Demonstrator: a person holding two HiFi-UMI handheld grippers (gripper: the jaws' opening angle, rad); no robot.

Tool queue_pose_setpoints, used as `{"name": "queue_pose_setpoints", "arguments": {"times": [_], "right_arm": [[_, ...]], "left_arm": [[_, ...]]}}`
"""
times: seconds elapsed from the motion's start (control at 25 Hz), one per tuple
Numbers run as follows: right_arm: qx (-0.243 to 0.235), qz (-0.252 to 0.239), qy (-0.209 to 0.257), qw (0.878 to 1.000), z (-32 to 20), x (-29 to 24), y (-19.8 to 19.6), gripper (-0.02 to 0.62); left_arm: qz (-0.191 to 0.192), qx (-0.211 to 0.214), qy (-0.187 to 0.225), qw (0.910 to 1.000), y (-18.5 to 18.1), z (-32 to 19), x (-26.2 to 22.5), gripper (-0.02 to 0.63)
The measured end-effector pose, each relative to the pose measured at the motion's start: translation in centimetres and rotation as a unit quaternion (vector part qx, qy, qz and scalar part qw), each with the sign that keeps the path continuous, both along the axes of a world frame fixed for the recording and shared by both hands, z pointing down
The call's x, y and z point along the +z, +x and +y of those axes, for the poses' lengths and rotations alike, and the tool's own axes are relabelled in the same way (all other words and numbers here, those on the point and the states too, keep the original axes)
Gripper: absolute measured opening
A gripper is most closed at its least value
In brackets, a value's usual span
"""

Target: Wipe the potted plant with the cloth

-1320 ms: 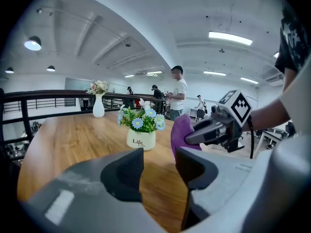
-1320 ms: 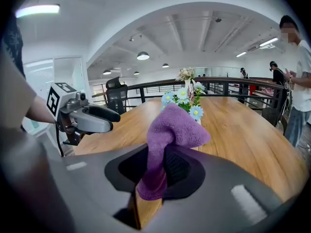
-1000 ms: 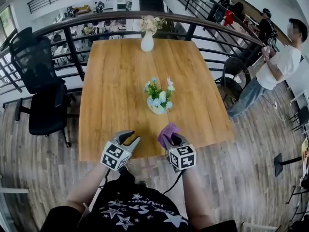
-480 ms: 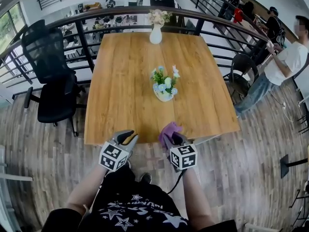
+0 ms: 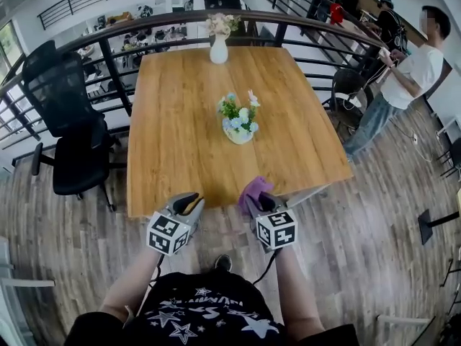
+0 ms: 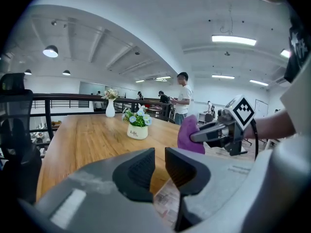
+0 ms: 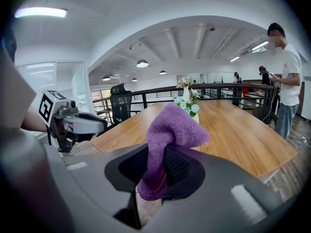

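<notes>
The potted plant (image 5: 238, 121), a small white pot of blue and white flowers, stands mid-table on the wooden table (image 5: 180, 150). It also shows ahead in the left gripper view (image 6: 137, 126) and behind the cloth in the right gripper view (image 7: 189, 106). My right gripper (image 5: 258, 202) (image 7: 155, 166) is shut on a purple cloth (image 5: 253, 191) (image 7: 167, 130), which bunches up above the jaws. My left gripper (image 5: 189, 202) (image 6: 160, 159) hovers at the table's near edge. Its jaws stand a narrow gap apart with nothing between them. Both grippers are well short of the plant.
A white vase of flowers (image 5: 219, 49) stands at the table's far edge by a dark railing (image 5: 108, 34). A black office chair (image 5: 61, 121) sits left of the table. A person in white (image 5: 410, 71) stands at the right, with more chairs nearby.
The left jaws have narrowed. Both grippers now sit at the table's near edge instead of over it, the right still holding the cloth.
</notes>
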State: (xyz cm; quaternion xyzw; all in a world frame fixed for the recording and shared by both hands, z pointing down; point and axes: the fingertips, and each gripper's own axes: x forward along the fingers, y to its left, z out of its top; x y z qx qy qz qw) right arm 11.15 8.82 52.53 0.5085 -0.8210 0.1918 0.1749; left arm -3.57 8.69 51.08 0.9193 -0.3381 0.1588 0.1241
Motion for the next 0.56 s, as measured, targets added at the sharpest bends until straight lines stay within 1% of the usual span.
{"name": "queue_pose_setpoints", "arguments": {"times": [0.16,0.28,0.4,0.56], "right_arm": [[0.014,0.001,0.001,1.000,1.0,-0.3,-2.3,0.080],[0.020,0.005,0.002,1.000,2.0,-0.5,-4.6,0.080],[0.021,0.013,0.000,1.000,3.2,-0.4,-7.2,0.081],[0.012,0.024,-0.006,1.000,5.3,0.1,-11.2,0.081]], "left_arm": [[0.004,0.003,0.000,1.0000,-3.1,1.7,-0.4,0.054],[0.007,-0.004,0.003,1.0000,-6.1,2.6,-0.6,0.014],[0.020,-0.014,0.001,0.9997,-8.8,3.3,-0.7,0.003],[0.024,-0.004,0.005,0.9997,-11.8,5.3,-0.9,0.003]]}}
